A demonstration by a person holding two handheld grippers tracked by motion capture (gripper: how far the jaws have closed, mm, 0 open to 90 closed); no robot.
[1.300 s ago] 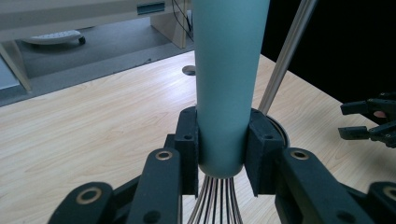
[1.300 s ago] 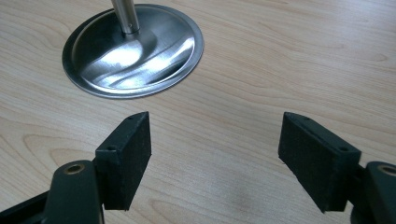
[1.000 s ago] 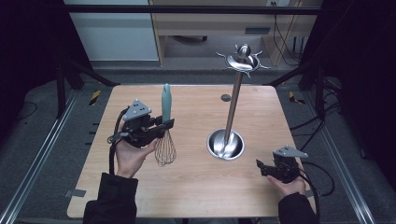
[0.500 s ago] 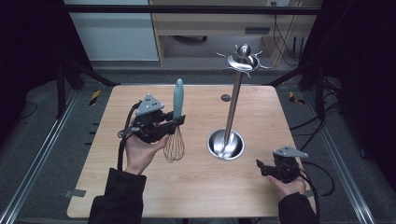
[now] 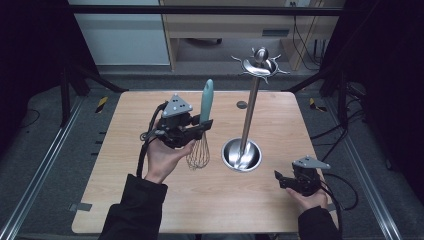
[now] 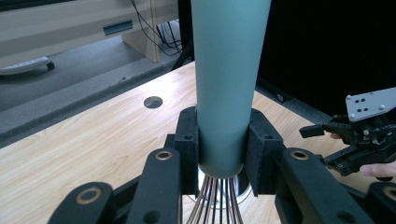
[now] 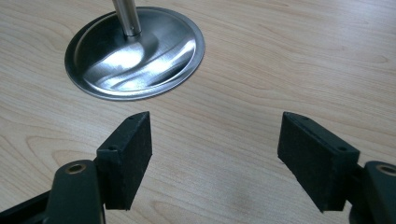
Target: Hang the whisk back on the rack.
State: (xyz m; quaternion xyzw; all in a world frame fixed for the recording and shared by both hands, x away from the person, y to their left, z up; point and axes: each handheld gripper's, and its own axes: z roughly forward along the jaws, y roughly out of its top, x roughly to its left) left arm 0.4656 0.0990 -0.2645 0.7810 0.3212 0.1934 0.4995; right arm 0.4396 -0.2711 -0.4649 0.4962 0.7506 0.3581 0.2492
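Teal-handled wire whisk [image 5: 202, 131] upright (handle up), above table.

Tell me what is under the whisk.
Bare wooden table lies under the whisk, which the left gripper holds upright by its teal handle. Whether the wire tips touch the table cannot be told.

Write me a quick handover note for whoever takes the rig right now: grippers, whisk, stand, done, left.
Left gripper: shut on the teal handle of the whisk, wires down, held upright above the table, left of the stand.
Right gripper: open, nothing between the pads, jaws just been closing a little; it sits low near the table's right front, pointing at the stand's base.
Utensil stand: upright at table centre, its top hooks look empty.
Done: whisk picked up.
Left, probably: bring the whisk to the top hooks, hang it, then release.
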